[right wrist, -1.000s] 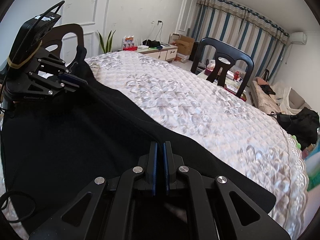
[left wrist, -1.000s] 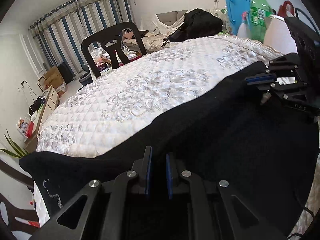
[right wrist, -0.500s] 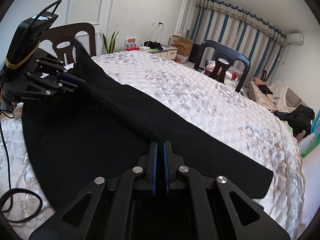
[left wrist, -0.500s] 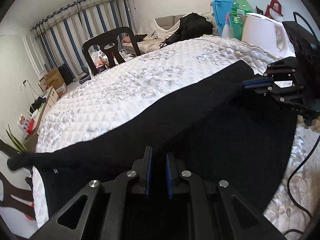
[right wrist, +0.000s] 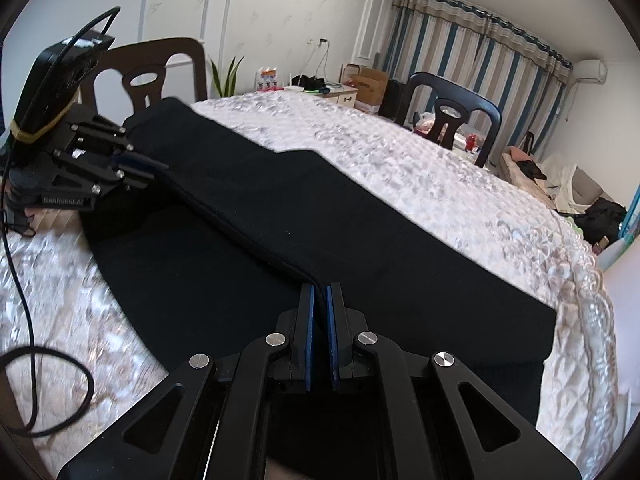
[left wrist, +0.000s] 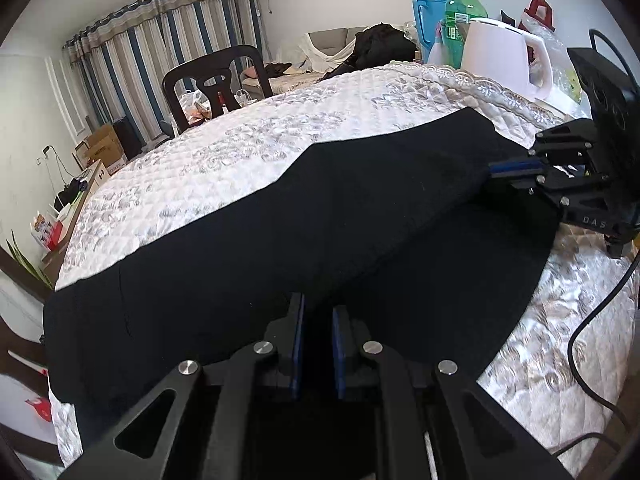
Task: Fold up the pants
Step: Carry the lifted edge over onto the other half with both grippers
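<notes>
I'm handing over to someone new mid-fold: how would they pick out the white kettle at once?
Start at the table under its quilted white cloth with the black pants spread on it. Follow the pants to the far end by the right tongs; a cluster of containers stands there. The kettle is the plain white one with a handle, in front of the blue jug and green bottle.

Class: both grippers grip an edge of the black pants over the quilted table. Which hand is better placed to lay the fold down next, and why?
Neither alone. The left gripper and right gripper each pinch one end of the black fabric pants' lifted edge, so both must lower together.
</notes>
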`<action>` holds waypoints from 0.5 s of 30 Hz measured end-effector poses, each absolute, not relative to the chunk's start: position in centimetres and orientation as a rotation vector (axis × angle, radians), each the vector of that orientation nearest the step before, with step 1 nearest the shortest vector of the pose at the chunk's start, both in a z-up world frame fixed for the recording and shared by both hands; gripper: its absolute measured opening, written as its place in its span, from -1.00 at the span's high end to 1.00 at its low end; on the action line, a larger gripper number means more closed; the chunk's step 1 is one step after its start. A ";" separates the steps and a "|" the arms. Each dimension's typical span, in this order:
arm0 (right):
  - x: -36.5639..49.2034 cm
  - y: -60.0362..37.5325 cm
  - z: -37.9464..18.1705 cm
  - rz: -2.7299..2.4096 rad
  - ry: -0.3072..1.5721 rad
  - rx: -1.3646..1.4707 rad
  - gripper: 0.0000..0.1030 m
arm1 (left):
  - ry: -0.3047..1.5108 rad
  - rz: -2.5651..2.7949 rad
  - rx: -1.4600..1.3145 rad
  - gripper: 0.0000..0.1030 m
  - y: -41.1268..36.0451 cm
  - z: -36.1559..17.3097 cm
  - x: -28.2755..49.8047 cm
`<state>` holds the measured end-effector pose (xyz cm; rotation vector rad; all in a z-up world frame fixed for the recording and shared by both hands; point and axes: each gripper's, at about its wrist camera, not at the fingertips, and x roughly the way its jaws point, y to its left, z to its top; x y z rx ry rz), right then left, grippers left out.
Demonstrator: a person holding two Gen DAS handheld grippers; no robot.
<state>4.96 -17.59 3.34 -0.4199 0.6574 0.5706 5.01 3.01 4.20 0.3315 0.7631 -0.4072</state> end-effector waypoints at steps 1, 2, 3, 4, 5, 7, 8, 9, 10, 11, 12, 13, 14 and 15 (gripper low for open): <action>4.7 -17.6 3.2 0.573 0.659 -0.418 0.89 | 0.765 -0.404 0.331 0.72 3.0 4.1 4.7; 4.4 -17.7 3.1 0.572 0.660 -0.415 0.89 | 0.766 -0.402 0.333 0.72 3.0 4.0 4.5; 4.2 -17.8 3.1 0.570 0.659 -0.412 0.89 | 0.766 -0.398 0.341 0.72 2.9 3.9 4.2; 3.9 -17.8 3.1 0.572 0.656 -0.407 0.89 | 0.765 -0.393 0.349 0.72 2.8 3.7 3.9; 3.8 -17.8 3.2 0.573 0.653 -0.406 0.89 | 0.763 -0.389 0.355 0.72 2.8 3.7 3.6; 3.0 -17.7 3.3 0.568 0.645 -0.416 0.89 | 0.755 -0.383 0.358 0.72 2.7 3.7 3.0; 2.9 -17.7 3.4 0.568 0.644 -0.419 0.89 | 0.752 -0.382 0.355 0.72 2.8 3.8 2.8; 2.7 -17.7 3.4 0.569 0.645 -0.423 0.89 | 0.750 -0.383 0.353 0.72 2.8 3.8 2.5; 2.3 -17.7 3.3 0.569 0.646 -0.429 0.89 | 0.746 -0.384 0.352 0.72 2.8 3.9 2.2; 2.1 -17.7 3.3 0.568 0.647 -0.431 0.89 | 0.742 -0.386 0.348 0.72 2.8 4.0 1.8; 1.9 -17.7 3.3 0.568 0.648 -0.431 0.89 | 0.742 -0.389 0.347 0.72 2.8 4.0 1.5; 1.7 -17.8 3.3 0.569 0.650 -0.430 0.89 | 0.743 -0.392 0.347 0.72 2.9 4.0 1.2; 1.5 -17.9 3.2 0.568 0.651 -0.431 0.89 | 0.744 -0.394 0.347 0.72 2.8 4.0 1.0; 1.2 -18.0 3.2 0.567 0.652 -0.430 0.89 | 0.747 -0.397 0.347 0.72 2.7 4.0 0.7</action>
